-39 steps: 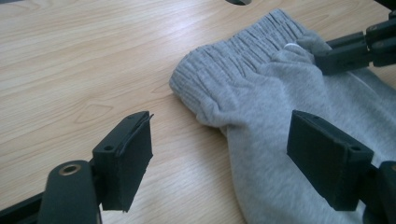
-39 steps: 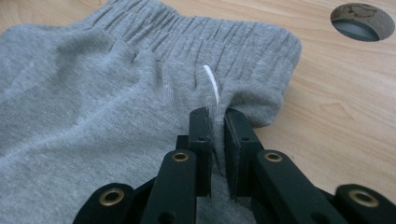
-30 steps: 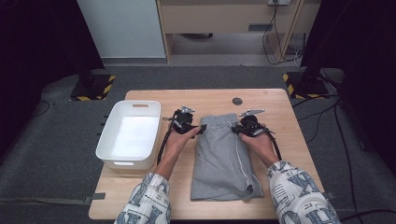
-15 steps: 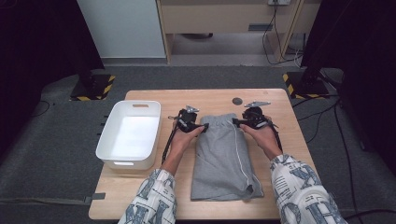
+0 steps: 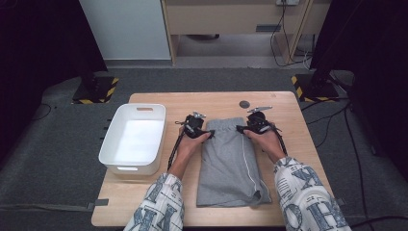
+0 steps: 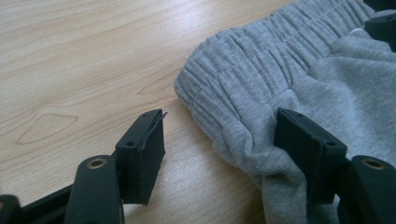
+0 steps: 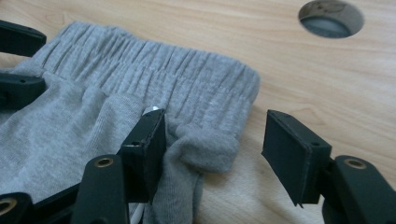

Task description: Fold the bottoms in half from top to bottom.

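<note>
**Both claws at the waistband**

I hold a claw in each hand over a pale wooden table (image 5: 288, 144). Grey pants (image 5: 233, 163) lie folded flat along its middle, waistband at the far end, legs toward me, a white cord running down their right side.

My left claw (image 5: 196, 129) sits at the waistband's left corner. Its jaws have just been closing a little but stand apart: one pad touches the bunched cloth (image 6: 280, 93), the other hangs over bare wood.

My right claw (image 5: 255, 126) is at the right corner. Its jaws have just been opening; one pad rests against the fold (image 7: 187, 116), the other stands clear over the wood. Neither claw grips.

A white bin (image 5: 132, 166) sits at the table's left edge. A round hole (image 5: 244, 104) lies beyond the pants. Around the table is grey carpet (image 5: 48, 159), with black cables, yellow-black striped feet and a wooden cabinet (image 5: 231, 19) behind.
</note>
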`<act>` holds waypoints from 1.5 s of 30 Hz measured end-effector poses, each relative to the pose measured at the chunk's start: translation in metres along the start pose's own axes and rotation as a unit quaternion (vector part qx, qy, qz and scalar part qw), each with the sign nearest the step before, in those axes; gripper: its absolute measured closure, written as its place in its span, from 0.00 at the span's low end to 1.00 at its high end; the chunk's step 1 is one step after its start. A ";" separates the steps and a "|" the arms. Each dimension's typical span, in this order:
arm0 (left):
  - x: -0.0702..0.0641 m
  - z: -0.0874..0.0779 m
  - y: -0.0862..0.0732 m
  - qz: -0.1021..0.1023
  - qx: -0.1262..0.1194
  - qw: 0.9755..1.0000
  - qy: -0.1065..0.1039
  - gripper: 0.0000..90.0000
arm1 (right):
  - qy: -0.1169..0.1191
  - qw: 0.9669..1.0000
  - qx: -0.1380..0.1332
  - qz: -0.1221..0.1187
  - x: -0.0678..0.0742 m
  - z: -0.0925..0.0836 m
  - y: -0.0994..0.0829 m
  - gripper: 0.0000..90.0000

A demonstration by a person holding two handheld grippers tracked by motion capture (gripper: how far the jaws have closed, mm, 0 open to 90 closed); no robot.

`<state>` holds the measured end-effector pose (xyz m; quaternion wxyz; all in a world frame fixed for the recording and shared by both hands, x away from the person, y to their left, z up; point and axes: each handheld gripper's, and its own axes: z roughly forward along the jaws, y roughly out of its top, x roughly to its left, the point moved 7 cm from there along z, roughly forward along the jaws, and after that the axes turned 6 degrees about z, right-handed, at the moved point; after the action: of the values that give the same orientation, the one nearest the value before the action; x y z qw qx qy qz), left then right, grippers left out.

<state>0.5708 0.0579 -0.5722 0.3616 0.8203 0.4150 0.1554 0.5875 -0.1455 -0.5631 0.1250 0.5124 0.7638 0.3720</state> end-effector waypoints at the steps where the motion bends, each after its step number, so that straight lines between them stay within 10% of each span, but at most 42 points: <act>1: 0.000 0.001 0.000 -0.001 0.001 1.000 -0.001 0.38 | 0.001 1.000 0.003 0.000 0.000 0.001 -0.001 0.42; 12: -0.007 0.004 -0.003 0.009 0.010 1.000 -0.009 0.50 | 0.028 0.999 0.007 0.025 0.000 0.009 -0.012 0.43; 27: -0.015 0.004 -0.003 0.002 0.009 1.000 -0.025 0.72 | 0.077 0.996 0.022 0.036 0.012 0.008 -0.016 0.81; 45: -0.017 -0.015 0.014 -0.002 -0.017 1.000 -0.020 0.88 | 0.062 0.998 -0.008 0.006 0.018 -0.008 -0.001 0.92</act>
<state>0.5599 0.0463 -0.5508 0.3846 0.8157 0.4069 0.1453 0.5743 -0.1336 -0.5544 0.0796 0.4917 0.7642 0.4097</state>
